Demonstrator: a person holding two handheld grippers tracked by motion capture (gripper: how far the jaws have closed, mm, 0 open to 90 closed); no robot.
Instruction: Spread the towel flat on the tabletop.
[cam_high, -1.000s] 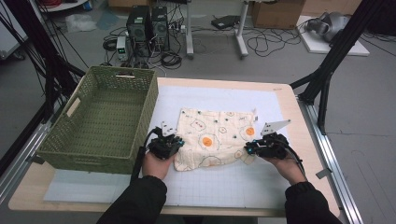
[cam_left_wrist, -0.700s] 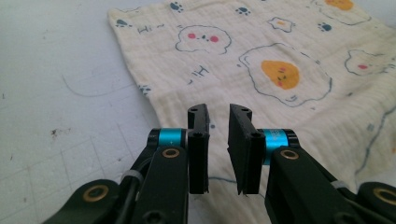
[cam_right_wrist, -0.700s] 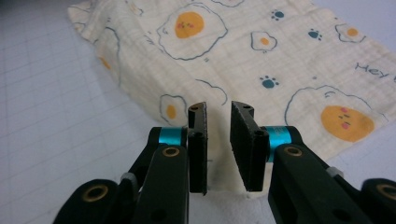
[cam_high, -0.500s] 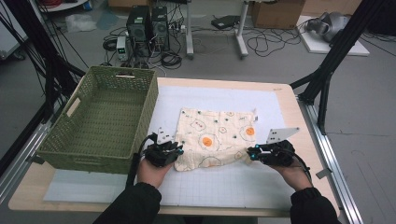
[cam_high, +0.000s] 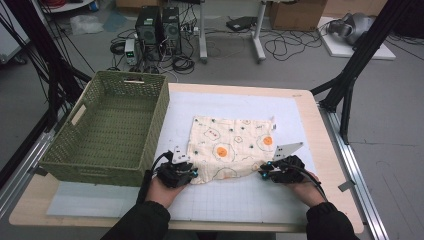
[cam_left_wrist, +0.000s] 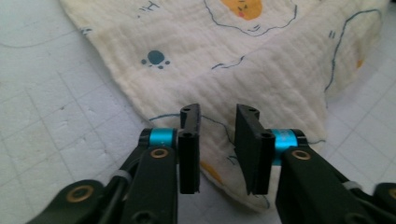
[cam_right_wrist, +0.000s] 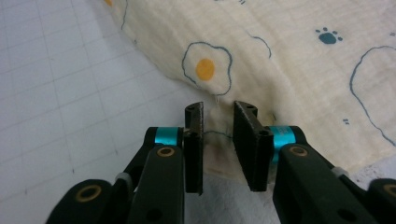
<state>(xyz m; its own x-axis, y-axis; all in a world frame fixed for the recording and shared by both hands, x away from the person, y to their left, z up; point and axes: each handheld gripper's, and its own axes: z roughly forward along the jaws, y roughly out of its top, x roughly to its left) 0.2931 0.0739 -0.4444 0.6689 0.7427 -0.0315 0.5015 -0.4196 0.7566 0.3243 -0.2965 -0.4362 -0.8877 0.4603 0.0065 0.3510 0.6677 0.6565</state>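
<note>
— Fingers of your left gripper and right gripper have dropped to the egg-print muslin cloth's near corners.
— Gripping?
— No — parted, straddling its hem on the worktop; close next.

Your cloth looks soft crinkled cotton gauze, matt, printed. Basket at your ten o'clock: green woven wicker, rough. Mat: smooth matt gridded sheet on a pale wood tabletop. Left gripper jaws: matt black plastic, glossy blue metal collars

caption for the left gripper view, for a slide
Left gripper, jaws slightly apart, poised over the near edge of the egg-print cloth on the gridded mat.
</note>
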